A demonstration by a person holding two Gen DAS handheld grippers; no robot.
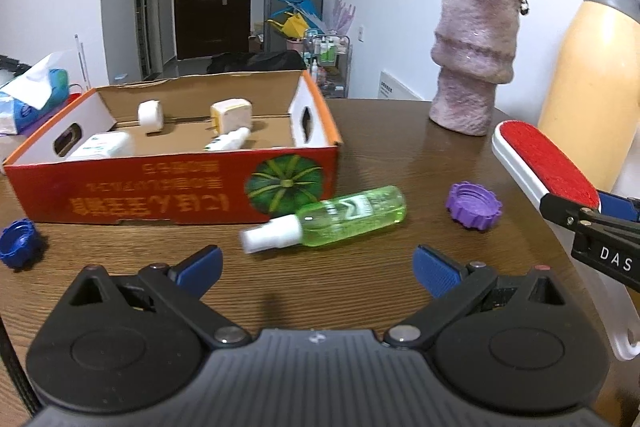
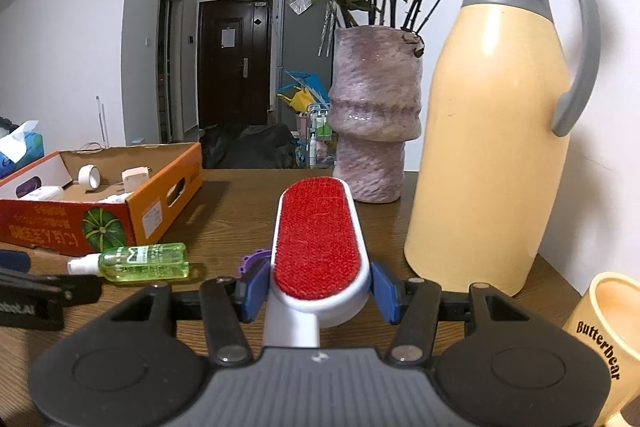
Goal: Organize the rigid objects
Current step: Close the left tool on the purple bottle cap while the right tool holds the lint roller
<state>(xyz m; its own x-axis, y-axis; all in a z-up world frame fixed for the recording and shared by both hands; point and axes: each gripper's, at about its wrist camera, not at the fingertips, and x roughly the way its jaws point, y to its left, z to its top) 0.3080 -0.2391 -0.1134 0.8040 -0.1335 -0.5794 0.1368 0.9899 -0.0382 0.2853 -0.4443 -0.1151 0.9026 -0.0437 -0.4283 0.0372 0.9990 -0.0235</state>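
Observation:
My right gripper (image 2: 319, 287) is shut on a white lint brush (image 2: 318, 239) with a red pad, held above the table; the same lint brush (image 1: 548, 163) shows at the right of the left wrist view. My left gripper (image 1: 318, 269) is open, with nothing between its blue pads. Just beyond it a green spray bottle (image 1: 332, 219) lies on its side. A purple cap (image 1: 474, 205) sits to its right and a blue cap (image 1: 18, 243) at far left. The orange cardboard box (image 1: 172, 183) holds several small white items.
A pink vase (image 2: 374, 115) with dried roses and a tall yellow thermos jug (image 2: 492, 131) stand at the back right of the wooden table (image 1: 400, 155). A yellow mug (image 2: 608, 343) is at the near right. A tissue pack (image 1: 32, 95) lies behind the box.

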